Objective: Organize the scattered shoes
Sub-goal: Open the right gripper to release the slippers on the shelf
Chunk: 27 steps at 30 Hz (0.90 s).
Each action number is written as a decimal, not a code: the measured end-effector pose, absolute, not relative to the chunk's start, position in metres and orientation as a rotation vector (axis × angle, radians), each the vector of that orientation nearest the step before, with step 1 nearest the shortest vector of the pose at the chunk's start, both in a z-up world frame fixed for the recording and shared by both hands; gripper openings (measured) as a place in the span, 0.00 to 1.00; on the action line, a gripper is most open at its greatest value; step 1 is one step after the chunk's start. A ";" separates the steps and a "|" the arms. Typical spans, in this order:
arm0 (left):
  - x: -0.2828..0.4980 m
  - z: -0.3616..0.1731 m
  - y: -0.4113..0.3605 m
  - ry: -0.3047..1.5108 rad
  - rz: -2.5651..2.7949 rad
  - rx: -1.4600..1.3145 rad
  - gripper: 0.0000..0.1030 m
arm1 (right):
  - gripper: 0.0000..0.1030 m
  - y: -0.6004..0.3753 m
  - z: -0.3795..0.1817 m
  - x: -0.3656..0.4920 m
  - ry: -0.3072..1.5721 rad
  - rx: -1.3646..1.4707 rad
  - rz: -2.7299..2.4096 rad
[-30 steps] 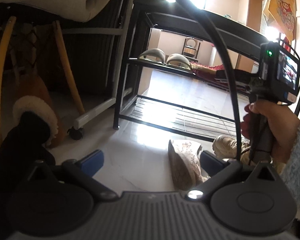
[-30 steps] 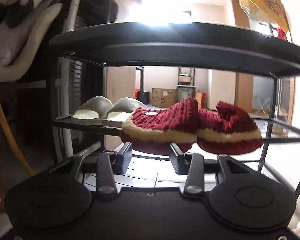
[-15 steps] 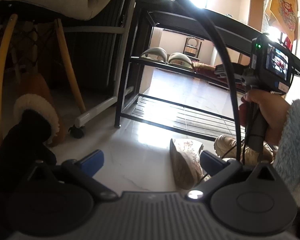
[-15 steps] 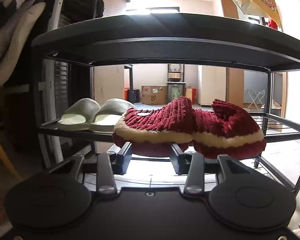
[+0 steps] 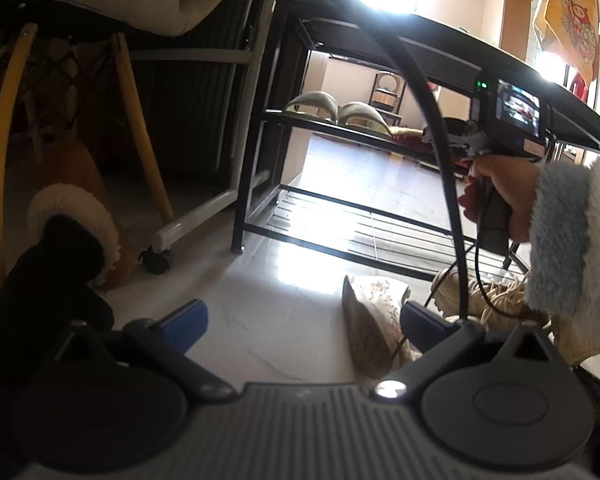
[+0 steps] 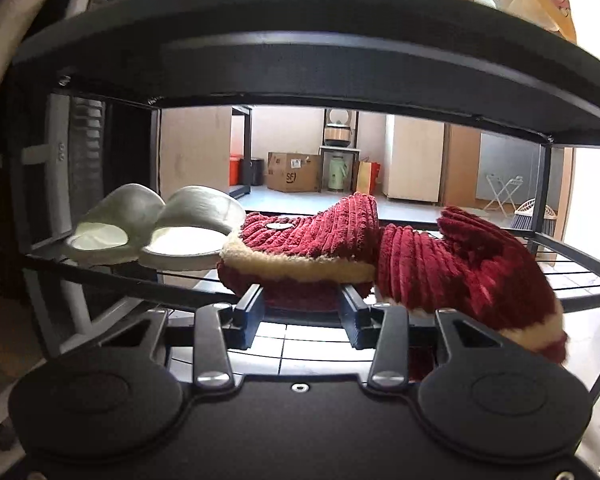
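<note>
Got my right claw (image 6: 302, 310) closer in since a second ago, clamped on the red slipper (image 6: 300, 246), nearly shelved; left claw (image 5: 300, 322) hangs released.

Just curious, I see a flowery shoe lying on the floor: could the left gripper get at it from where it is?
Probably yes. The left gripper is open, and the flowery shoe lies on the floor just inside its right finger, with nothing between them.

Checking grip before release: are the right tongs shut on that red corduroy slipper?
Shut: the right tongs clamp the red corduroy slipper between both pads.
</note>
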<state>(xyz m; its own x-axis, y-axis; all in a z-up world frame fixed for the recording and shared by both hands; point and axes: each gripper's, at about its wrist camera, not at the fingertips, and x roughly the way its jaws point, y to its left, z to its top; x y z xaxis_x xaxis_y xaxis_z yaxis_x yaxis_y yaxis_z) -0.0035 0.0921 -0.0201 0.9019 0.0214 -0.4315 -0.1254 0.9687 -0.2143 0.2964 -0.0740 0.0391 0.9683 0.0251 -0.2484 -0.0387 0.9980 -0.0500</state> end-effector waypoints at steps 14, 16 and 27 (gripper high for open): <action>-0.005 -0.018 0.091 0.435 0.075 -0.229 1.00 | 0.99 -0.097 0.032 0.222 -0.019 -0.085 -0.006; -0.006 -0.019 0.089 0.440 0.069 -0.228 1.00 | 1.00 -0.106 0.032 0.201 -0.072 -0.110 -0.023; -0.006 -0.018 0.064 0.433 0.011 -0.165 1.00 | 0.68 -0.173 0.068 0.294 0.213 -0.122 -0.063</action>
<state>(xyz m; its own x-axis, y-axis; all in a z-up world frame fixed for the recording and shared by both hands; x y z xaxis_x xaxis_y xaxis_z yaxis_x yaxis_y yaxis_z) -0.0062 0.0643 -0.0183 0.9079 -0.0242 -0.4185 -0.0458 0.9866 -0.1566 0.2943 -0.1728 0.0676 0.9754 -0.0755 -0.2071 0.0496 0.9906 -0.1277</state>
